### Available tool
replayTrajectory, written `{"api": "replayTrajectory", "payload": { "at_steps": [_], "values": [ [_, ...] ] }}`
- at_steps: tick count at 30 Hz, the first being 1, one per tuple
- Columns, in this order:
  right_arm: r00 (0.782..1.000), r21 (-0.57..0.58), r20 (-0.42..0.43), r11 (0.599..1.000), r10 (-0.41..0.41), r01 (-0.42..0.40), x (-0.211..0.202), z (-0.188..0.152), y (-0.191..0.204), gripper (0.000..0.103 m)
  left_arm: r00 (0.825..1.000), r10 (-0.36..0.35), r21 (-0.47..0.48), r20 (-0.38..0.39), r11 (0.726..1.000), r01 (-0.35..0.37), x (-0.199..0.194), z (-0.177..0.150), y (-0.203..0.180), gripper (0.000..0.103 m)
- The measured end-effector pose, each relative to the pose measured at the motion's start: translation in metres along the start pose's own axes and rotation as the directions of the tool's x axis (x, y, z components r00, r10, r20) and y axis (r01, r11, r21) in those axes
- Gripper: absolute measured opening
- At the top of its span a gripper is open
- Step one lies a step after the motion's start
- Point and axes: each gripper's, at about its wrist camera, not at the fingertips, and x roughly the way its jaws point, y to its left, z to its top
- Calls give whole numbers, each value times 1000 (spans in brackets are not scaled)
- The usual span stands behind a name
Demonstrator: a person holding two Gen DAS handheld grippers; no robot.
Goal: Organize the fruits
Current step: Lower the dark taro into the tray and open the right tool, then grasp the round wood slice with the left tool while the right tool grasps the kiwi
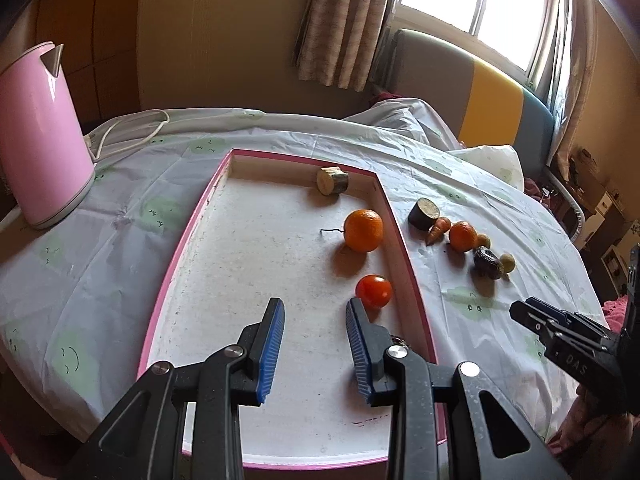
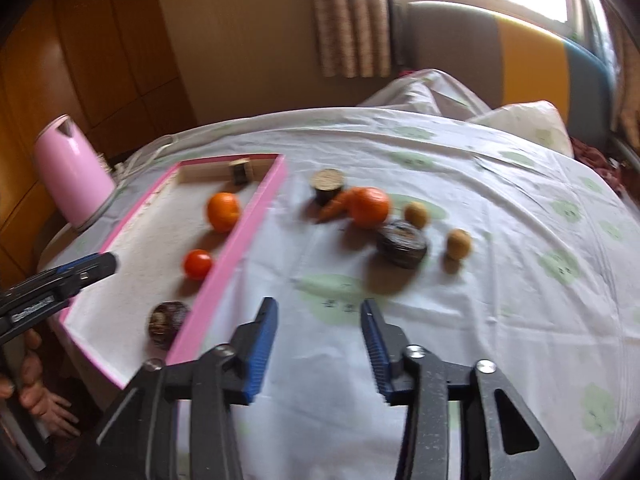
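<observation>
A pink-rimmed tray [image 1: 192, 232] holds an orange [image 1: 363, 230], a tomato [image 1: 373, 291] and a pale wood-like stub [image 1: 332, 179]. My left gripper [image 1: 315, 312] hangs open over the tray's near half, with nothing between its blue pads; the tomato lies just beyond its right finger. In the right wrist view a dark round piece [image 2: 168, 322] also lies in the tray [image 2: 240, 232]. Right of the tray, on the cloth, lie a second orange [image 2: 369, 206], a small carrot [image 2: 334, 208], two small yellow-brown fruits [image 2: 417, 214] and dark pieces [image 2: 402, 242]. My right gripper [image 2: 320, 312] stands open and empty over bare cloth in front of them.
A pink kettle [image 1: 40, 140] with a white cord stands left of the tray. The table carries a pale cloth [image 2: 500, 280] with green prints. A padded headboard [image 1: 492, 96] and a window lie behind. A person's hand [image 2: 36, 380] shows at the lower left.
</observation>
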Motion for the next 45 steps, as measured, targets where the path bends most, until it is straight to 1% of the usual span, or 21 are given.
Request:
{"api": "replayTrajectory", "payload": {
  "at_steps": [2,4,9,13,17,19,21,23,26,27,28,32,35,38,40,42,45],
  "values": [
    [1000,56,-4,998,-13,13,0,0,-20,33,1000,-23,19,-1,1000,23,0,-1,-7,32],
    [999,97,-5,994,-44,45,0,1,-38,32,999,-39,40,-1,998,39,-1,-2,-15,32],
    [996,153,-17,984,-89,91,4,4,-66,32,997,-79,84,-14,993,80,-1,-6,-31,32],
    [996,206,-26,974,-86,90,14,12,-82,32,995,-99,118,-20,988,101,0,-8,-42,32],
    [996,241,-13,967,-85,86,26,27,-90,32,993,-111,128,-31,985,114,0,-9,-46,32],
    [998,258,-12,964,-66,67,33,35,-92,32,993,-113,132,-34,984,116,1,-9,-48,32],
    [997,262,-18,962,-73,75,43,43,-93,32,992,-118,131,-35,984,122,1,-9,-49,32],
    [998,268,-31,961,-62,68,54,48,-95,32,992,-125,136,-32,982,128,0,-8,-50,32],
    [996,265,-76,961,-54,73,71,51,-97,32,990,-140,143,-33,979,143,-1,-6,-54,32],
    [996,263,-85,963,-40,61,74,50,-98,25,989,-144,148,-34,978,148,-1,-5,-55,32],
    [996,251,-77,966,-44,62,74,50,-97,25,988,-147,153,-37,977,151,-1,-4,-57,32],
    [993,227,-54,968,-101,110,59,45,-102,25,986,-162,149,-46,974,168,1,-1,-63,32],
    [988,191,-55,970,-143,151,48,37,-109,25,981,-182,132,-72,973,190,6,3,-67,32],
    [981,180,-45,965,-187,192,40,25,-119,25,978,-188,125,-85,972,198,10,6,-72,32],
    [979,197,-42,959,-200,204,38,17,-127,25,976,-194,130,-97,970,205,13,9,-76,32],
    [979,211,-21,956,-202,202,35,12,-132,25,975,-199,124,-104,970,211,17,14,-79,32],
    [976,198,-12,957,-216,214,35,10,-130,25,967,-226,125,-115,963,240,22,25,-84,32]
  ]
}}
